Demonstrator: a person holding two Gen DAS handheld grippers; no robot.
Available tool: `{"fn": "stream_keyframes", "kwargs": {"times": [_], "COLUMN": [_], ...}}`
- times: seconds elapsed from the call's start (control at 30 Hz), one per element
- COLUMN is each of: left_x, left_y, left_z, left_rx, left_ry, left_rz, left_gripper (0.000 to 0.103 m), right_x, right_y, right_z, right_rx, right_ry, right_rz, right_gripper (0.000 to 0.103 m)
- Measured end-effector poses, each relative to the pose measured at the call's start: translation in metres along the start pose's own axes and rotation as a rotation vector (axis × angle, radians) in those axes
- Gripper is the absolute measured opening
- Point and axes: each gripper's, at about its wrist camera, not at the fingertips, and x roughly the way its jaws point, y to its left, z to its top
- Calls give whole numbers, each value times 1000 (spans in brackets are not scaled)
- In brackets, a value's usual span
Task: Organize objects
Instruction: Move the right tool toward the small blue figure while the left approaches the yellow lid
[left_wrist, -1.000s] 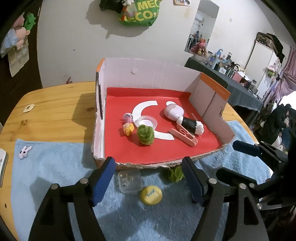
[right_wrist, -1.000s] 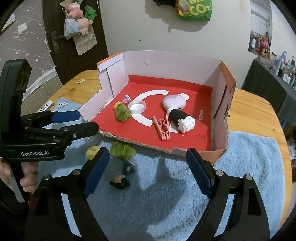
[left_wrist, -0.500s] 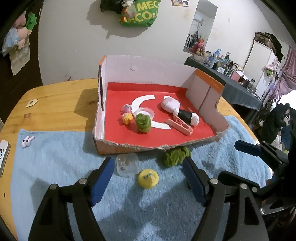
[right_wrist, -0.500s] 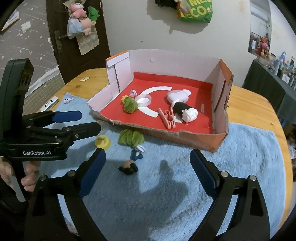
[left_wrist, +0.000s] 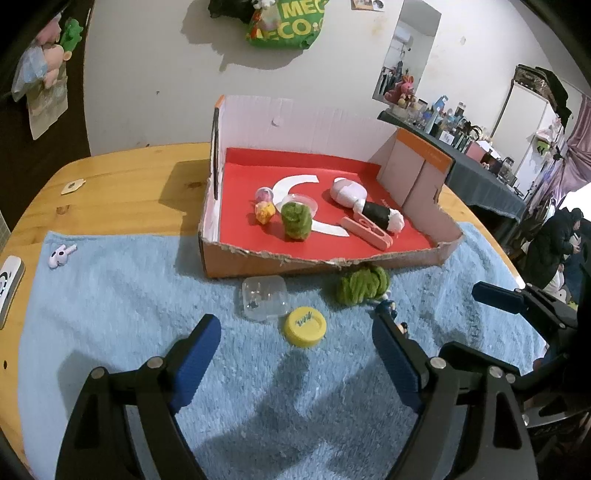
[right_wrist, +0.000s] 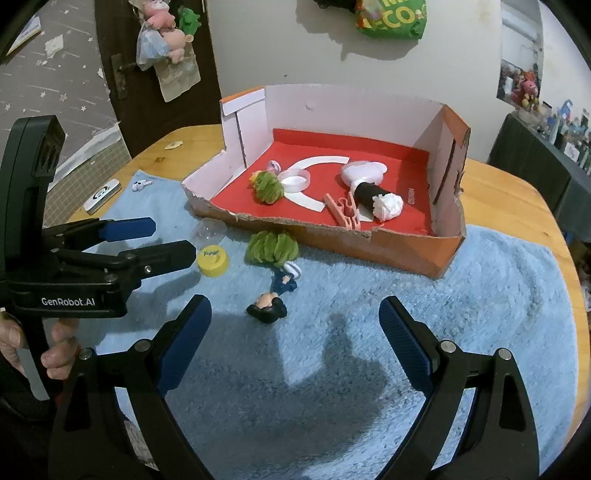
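A cardboard box (left_wrist: 236, 264) with a red floor is seen standing on a blue towel (left_wrist: 110, 306), itself spread on a wooden table (left_wrist: 122, 184); the near wall of the box is torn low. Inside the box are noted a green fuzzy ball (left_wrist: 295, 221), a small yellow toy (left_wrist: 265, 211) just beside it, a clear round lid (left_wrist: 304, 201), a pink clothespin (left_wrist: 365, 232) and a black-and-white sushi-shaped toy (left_wrist: 380, 216).

On the towel, in front of the box, are recorded a clear plastic case (left_wrist: 264, 297), a yellow bottle cap (left_wrist: 304, 326) touching or nearly touching it, a second green fuzzy ball (left_wrist: 362, 286) close against the box wall, and a small figurine (right_wrist: 275, 299) lying on its side; a small white bunny toy (left_wrist: 61, 254) lies well apart at the towel's left edge.

The left gripper (left_wrist: 295, 350) is held released above the towel, its jaws having just been opening; nothing is between them, the yellow cap lying just ahead of the gap. The right gripper (right_wrist: 295, 332) is likewise spread wide and empty, its jaws having widened a moment ago and then held; the figurine lies just ahead of its fingers. A hand (right_wrist: 33, 354) on the left gripper's handle is seen in the right wrist view.
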Motion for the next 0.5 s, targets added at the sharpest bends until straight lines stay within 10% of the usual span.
{"fn": "stream_keyframes", "kwargs": {"times": [0.5], "left_x": [14], "left_y": [-4], "left_z": [-8], "left_rx": [25], "left_ry": [37], "left_rz": [-21], "left_gripper": [67], "right_x": [16], "right_y": [4], "right_z": [-7], "right_rx": [-20], "right_ry": [30], "right_rz": [5], "right_gripper": [79]}}
